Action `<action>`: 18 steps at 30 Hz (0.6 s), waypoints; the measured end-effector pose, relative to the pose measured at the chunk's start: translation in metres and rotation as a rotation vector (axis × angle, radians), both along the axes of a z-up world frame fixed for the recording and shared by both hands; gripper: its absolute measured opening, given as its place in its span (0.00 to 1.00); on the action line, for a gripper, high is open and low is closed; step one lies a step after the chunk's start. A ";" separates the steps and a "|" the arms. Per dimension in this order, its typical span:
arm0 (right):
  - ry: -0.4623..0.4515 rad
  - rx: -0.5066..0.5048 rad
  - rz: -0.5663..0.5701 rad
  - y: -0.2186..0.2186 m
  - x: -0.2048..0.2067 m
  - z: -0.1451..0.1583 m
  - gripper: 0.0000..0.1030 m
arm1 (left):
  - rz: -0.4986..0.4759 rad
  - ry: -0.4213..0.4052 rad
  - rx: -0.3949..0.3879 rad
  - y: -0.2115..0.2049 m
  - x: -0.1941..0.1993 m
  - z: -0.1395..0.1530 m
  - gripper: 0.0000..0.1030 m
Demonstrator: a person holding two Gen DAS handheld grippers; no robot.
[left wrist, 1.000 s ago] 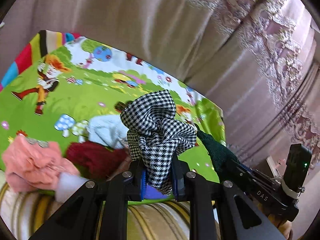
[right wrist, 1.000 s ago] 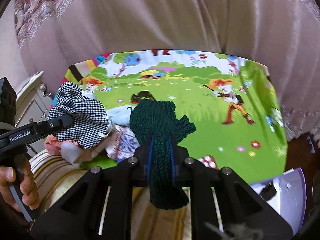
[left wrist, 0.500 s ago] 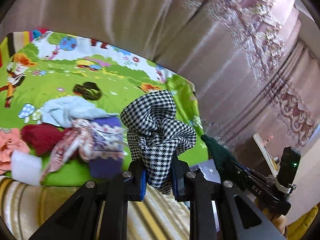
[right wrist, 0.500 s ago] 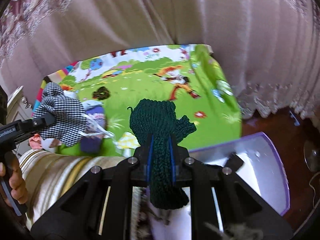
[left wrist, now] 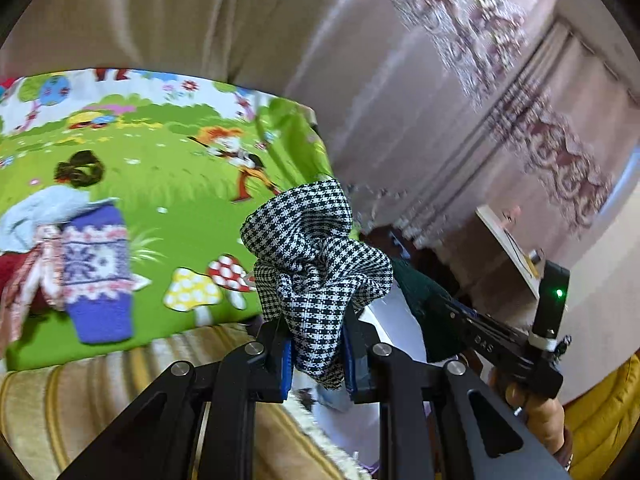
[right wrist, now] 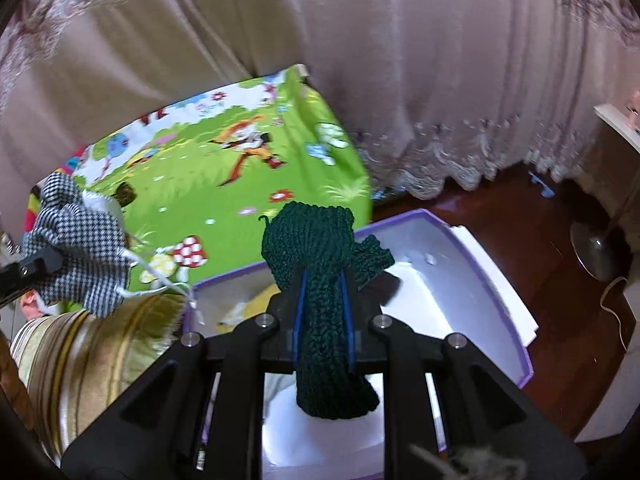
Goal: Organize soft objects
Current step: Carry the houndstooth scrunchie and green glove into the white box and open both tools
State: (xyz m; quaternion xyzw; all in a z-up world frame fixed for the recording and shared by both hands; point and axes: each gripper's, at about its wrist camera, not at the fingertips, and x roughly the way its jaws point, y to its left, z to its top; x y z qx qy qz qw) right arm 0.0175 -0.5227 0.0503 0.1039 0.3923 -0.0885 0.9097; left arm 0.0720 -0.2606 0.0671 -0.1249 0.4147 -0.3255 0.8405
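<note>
The left gripper (left wrist: 316,354) is clenching a black-and-white checked cloth (left wrist: 318,258); the cloth is bunching up above the jaws and hanging a little below them. In the right wrist view the same cloth (right wrist: 78,246) is showing at the left edge, held above the near edge of the green cartoon-print mat (right wrist: 240,184).

The right gripper (right wrist: 322,320) is grasping a dark green knitted piece (right wrist: 320,280). Its jaws have just been opening slightly, yet the knit is sitting between the blue pads, which are pressing on both its sides. The piece is hanging over a white box with a purple rim (right wrist: 472,264), which is standing on the dark wooden floor (right wrist: 560,280) to the right of the mat.

On the mat, at the far left of the left wrist view, a blue patterned knit (left wrist: 98,276) is lying beside a light blue cloth (left wrist: 36,212) and a dark red item (left wrist: 10,270). A striped cushion (left wrist: 120,400) is lying in the near foreground. Pale curtains (right wrist: 400,60) are hanging behind the mat.
</note>
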 end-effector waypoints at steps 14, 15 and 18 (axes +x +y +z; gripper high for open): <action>-0.024 0.021 -0.161 -0.050 -0.021 0.001 0.61 | -0.188 0.028 0.040 -0.084 -0.010 -0.006 0.19; -0.030 0.022 -0.169 -0.053 -0.023 0.002 0.61 | -0.202 0.032 0.040 -0.088 -0.011 -0.007 0.19; -0.053 0.020 -0.196 -0.058 -0.027 0.008 0.63 | -0.265 0.055 0.034 -0.108 -0.013 -0.010 0.19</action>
